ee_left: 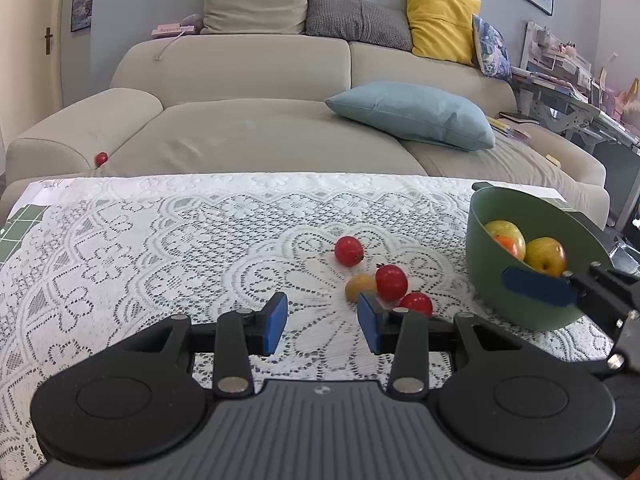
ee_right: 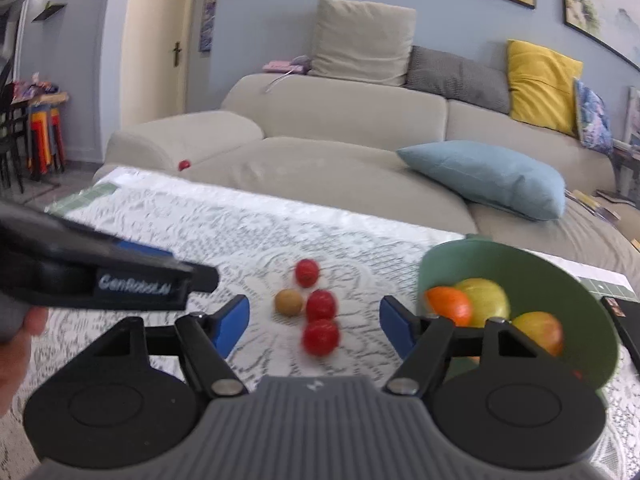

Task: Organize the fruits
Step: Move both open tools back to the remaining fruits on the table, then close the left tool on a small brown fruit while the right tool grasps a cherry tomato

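Observation:
Three small red fruits (ee_left: 391,282) and one yellow-brown fruit (ee_left: 360,286) lie close together on the lace tablecloth. A green bowl (ee_left: 490,280) to their right holds two yellow-green apples (ee_left: 545,255) and an orange (ee_left: 508,245). My left gripper (ee_left: 322,320) stands open and empty, its right fingertip just short of the cluster. My right gripper (ee_right: 314,322) is open too, and the nearest red fruit (ee_right: 320,337) shows in the gap between its pads, untouched. The bowl (ee_right: 440,264) sits just beyond its right finger.
A further red fruit (ee_left: 101,158) rests on the beige sofa behind the table, near the armrest. A blue cushion (ee_left: 412,114) lies on the sofa seat. A dark flat object (ee_right: 624,320) lies to the right of the bowl. A hand (ee_right: 16,344) grips the left tool.

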The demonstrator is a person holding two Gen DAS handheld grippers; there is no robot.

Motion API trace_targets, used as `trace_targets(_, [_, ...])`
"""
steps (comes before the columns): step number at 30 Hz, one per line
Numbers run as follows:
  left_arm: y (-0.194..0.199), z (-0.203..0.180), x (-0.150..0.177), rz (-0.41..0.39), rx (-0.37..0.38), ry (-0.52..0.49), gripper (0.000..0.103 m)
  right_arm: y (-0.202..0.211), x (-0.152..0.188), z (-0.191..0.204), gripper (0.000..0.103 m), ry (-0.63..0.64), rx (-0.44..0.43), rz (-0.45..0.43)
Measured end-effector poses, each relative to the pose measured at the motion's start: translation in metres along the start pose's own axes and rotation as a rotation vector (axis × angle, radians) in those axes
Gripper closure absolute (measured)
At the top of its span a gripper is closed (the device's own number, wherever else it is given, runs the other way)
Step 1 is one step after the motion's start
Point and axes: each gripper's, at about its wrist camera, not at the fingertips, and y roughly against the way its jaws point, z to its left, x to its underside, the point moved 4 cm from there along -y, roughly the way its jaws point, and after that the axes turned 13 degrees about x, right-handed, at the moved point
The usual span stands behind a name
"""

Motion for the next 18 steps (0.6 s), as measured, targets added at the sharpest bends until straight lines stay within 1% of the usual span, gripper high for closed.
trace_targets(3, [-0.002,0.003,0.004,-0.002,0.015,0.009,0.055,-0.006,0.006,0.005,0.039,0.014,-0.009,0.018])
trace_targets(6, [-0.005,0.006,0.009,0.001,0.032,0.023,0.055,-0.012,0.013,0.005,0.045,0.015,-0.004,0.036])
trace_targets(12, [-0.012,0.01,0.014,0.005,0.059,0.039,0.055,-0.026,0.021,0.001,0.055,-0.018,-0.017,0.081])
trace_targets(18, [-0.019,0.015,0.016,0.01,0.114,0.073,0.059,-0.036,0.026,-0.001,0.057,-0.03,-0.011,0.106])
